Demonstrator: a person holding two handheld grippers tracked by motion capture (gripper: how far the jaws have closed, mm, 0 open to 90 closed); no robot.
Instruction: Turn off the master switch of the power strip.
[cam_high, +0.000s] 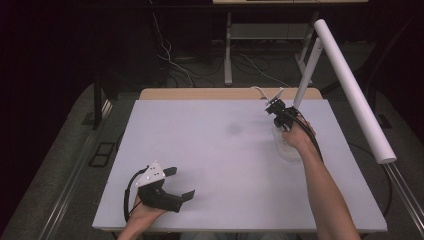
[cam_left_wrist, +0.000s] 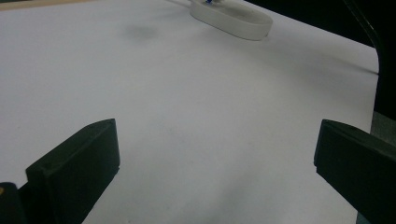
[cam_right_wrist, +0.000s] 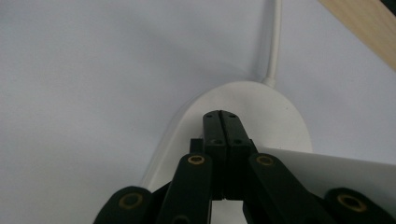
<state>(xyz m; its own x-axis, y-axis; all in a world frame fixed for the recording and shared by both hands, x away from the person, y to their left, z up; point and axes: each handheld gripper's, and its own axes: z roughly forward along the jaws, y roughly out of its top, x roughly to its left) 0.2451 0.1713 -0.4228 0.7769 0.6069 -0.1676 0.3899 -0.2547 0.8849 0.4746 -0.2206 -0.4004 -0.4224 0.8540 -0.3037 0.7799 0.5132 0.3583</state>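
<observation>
A white desk lamp stands at the table's right. Its oval base (cam_high: 289, 151) (cam_left_wrist: 233, 21) (cam_right_wrist: 285, 116) lies flat. A slim arm (cam_high: 306, 75) rises from it to a long tube head (cam_high: 350, 85). My right gripper (cam_high: 280, 122) (cam_right_wrist: 222, 114) is shut with nothing between its jaws. Its tips sit right over the far part of the base, and I cannot tell if they touch it. My left gripper (cam_high: 181, 183) (cam_left_wrist: 217, 154) rests near the front left, jaws wide open and empty over bare table.
The lamp's white cable (cam_right_wrist: 275, 42) runs from the base toward the back edge. The white tabletop (cam_high: 215, 150) ends in a wooden strip (cam_high: 200, 93) at the back. Desk legs and loose cables (cam_high: 170, 55) lie on the floor behind.
</observation>
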